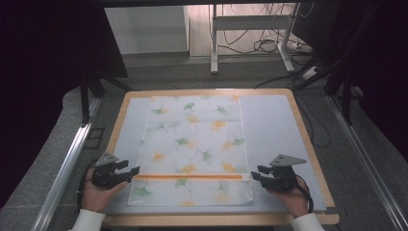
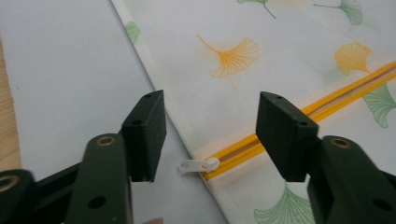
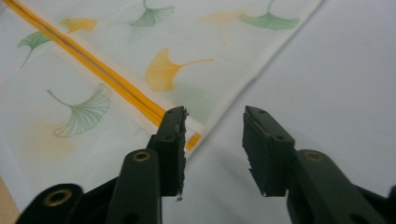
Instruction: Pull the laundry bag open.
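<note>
On the table point(image 1: 308, 139), a white fabric cover printed with ginkgo leaves point(image 1: 195, 144) is lying flat on a pale blue-grey mat point(image 1: 269, 125), its long side running away from the person. An orange zipper point(image 1: 190, 176) is running across the cover near the person's edge, from side to side. The left gripper point(image 1: 126, 172) is sitting at the zipper's left end and the right gripper point(image 1: 258, 176) at its right end, each held low over the mat.

Seen from the left gripper view, the jaws are standing wide apart and holding nothing; the small white zipper pull point(image 2: 198, 164) is lying between them on the mat, just off the cover's edge, with neither pad touching it. The orange teeth point(image 2: 327, 100) are looking joined along the stretch that shows there. From the right gripper view, the jaws are also standing open and empty, with the orange end of the zipper point(image 3: 192, 141) lying just beside the left-hand jaw at the cover's corner.

Judging by this, the zipping is looking finished or close to it: the pull is sitting at the very end of its track, the tape is looking shut across the cover, and both grippers are letting go. What seems left is little, perhaps drawing the hands clear of the cover. Whether the zipper is fully closed under the jaws at the right end, I cannot tell.
</note>
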Demonstrator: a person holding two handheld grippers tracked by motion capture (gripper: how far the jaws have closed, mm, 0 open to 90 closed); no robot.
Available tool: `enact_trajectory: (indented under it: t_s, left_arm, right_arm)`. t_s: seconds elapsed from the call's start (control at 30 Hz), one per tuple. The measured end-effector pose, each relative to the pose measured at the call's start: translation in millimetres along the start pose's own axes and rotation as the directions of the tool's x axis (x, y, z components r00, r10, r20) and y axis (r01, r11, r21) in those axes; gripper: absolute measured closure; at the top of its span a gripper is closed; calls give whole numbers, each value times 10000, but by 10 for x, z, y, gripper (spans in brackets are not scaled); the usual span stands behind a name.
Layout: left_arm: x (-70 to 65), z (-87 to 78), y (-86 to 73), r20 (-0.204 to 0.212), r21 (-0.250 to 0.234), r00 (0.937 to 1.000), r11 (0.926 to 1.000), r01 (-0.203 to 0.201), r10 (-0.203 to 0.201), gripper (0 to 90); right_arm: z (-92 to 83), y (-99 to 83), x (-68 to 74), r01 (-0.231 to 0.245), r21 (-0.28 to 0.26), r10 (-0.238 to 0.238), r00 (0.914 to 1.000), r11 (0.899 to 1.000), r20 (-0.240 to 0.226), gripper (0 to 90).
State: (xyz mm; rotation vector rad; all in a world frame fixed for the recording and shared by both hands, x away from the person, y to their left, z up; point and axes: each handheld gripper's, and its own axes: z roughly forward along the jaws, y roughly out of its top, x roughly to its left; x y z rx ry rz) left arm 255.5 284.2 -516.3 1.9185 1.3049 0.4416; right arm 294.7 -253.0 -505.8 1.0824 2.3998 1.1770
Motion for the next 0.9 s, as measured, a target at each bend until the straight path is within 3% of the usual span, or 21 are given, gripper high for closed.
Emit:
enact_trajectory:
  t_s: [0.23,0.3,0.37,0.47,0.7,0.9]
  left_arm:
    - [25,-74,-14,-289,-460,9994,9988,-184,171,371]
    - [34,-88,-32,-369,-485,9990,9985,-251,233,370]
    - [52,-102,-50,-407,-564,9990,9982,-189,166,370]
    - [68,-115,-65,-568,-647,9983,9978,-154,117,369]
    - [36,-68,-75,-758,-486,9965,9981,-388,350,357]
    - [43,-59,-100,-766,-506,9967,9982,-319,280,339]
  right_arm:
    - [-117,-72,-203,-216,-159,222,9989,9996,410,512]
    - [-164,-112,-294,-490,-252,503,9974,9985,524,498]
    - [-221,-162,-369,-759,-274,776,9945,9967,703,486]
    - [-276,-201,-425,-783,-397,812,9936,9961,787,466]
    - [-242,-189,-427,-601,-275,619,9956,9978,707,428]
    - [-226,-173,-421,-507,-299,529,9958,9983,750,400]
